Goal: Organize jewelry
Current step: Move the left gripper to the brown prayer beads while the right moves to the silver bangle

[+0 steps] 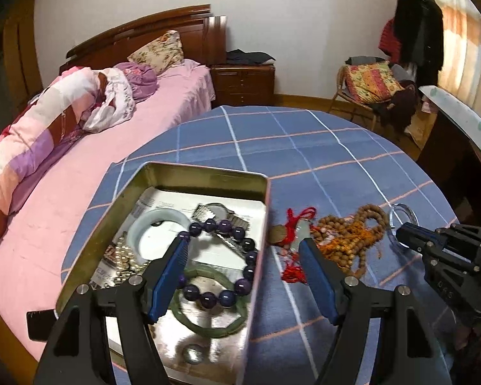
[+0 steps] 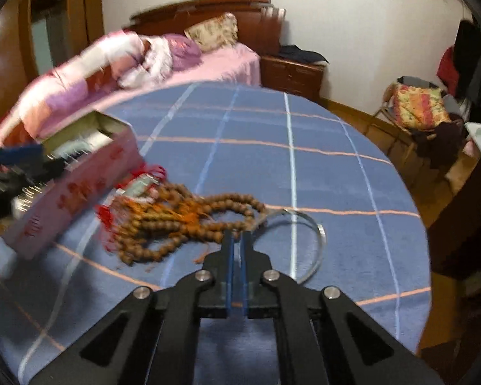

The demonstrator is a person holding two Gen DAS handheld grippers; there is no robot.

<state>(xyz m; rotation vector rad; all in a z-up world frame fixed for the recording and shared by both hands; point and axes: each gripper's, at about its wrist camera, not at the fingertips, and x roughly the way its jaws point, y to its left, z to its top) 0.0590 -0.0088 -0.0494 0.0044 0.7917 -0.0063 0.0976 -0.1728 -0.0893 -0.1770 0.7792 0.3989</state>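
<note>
An open metal tin (image 1: 205, 173) on the blue checked table holds a purple bead bracelet (image 1: 221, 256), a green bangle (image 1: 208, 320), a pale jade bangle (image 1: 157, 221), a watch (image 1: 214, 213) and small metal pieces. My left gripper (image 1: 243, 247) is open above the tin's right wall, empty. Right of the tin lie brown prayer beads (image 1: 352, 240) (image 2: 182, 224), a red tassel charm (image 1: 296, 221) (image 2: 144, 176) and a clear glass bangle (image 1: 400, 211) (image 2: 314, 234). My right gripper (image 2: 238, 235) (image 1: 404, 234) is shut on the clear bangle's rim.
The tin's pink outer wall (image 2: 76, 192) shows in the right wrist view. A pink bed (image 1: 80, 160) lies left of the table, a nightstand (image 1: 243, 83) behind, a chair with cushions (image 1: 372, 83) at the right, a dark desk (image 1: 458, 147) at far right.
</note>
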